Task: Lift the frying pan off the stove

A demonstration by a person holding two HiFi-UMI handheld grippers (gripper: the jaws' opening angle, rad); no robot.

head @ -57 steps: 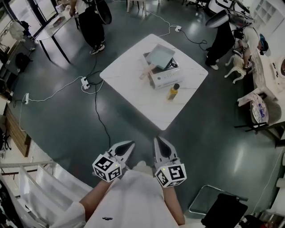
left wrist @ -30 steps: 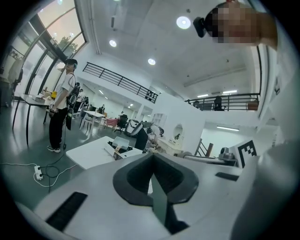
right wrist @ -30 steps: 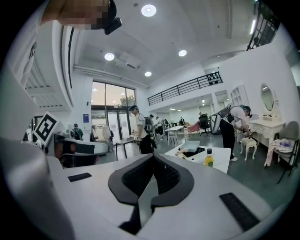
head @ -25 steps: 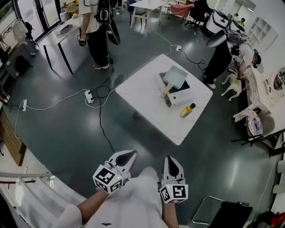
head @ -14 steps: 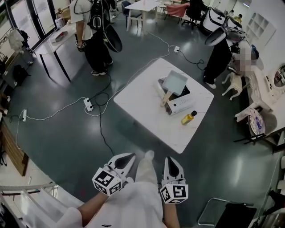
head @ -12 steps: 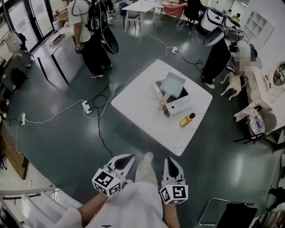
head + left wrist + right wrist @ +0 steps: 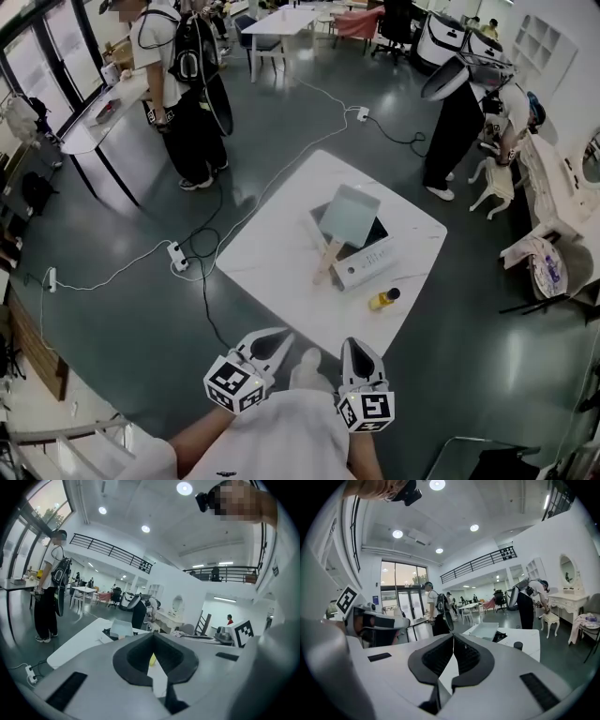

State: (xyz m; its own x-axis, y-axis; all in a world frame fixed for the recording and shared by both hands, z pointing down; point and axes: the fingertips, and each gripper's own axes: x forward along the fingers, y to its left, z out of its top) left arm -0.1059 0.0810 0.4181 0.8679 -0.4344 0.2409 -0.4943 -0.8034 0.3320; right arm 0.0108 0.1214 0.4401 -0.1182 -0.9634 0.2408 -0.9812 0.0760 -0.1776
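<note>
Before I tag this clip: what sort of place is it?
Probably a large open studio or lab hall, not a home kitchen: a lone white table on a dark floor, cords trailing to a power strip, and a railed mezzanine above.

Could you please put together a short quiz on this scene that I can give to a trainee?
1. True or false: the left gripper and the right gripper are both shut, with nothing between their jaws.
2. Where is the frying pan? A: on the stove on the white table. B: in the left gripper. C: in the right gripper.
3. Fill in: the bottle standing on the table beside the stove is ___ with a dark cap.
Key: 1 true; 2 A; 3 yellow.
</note>
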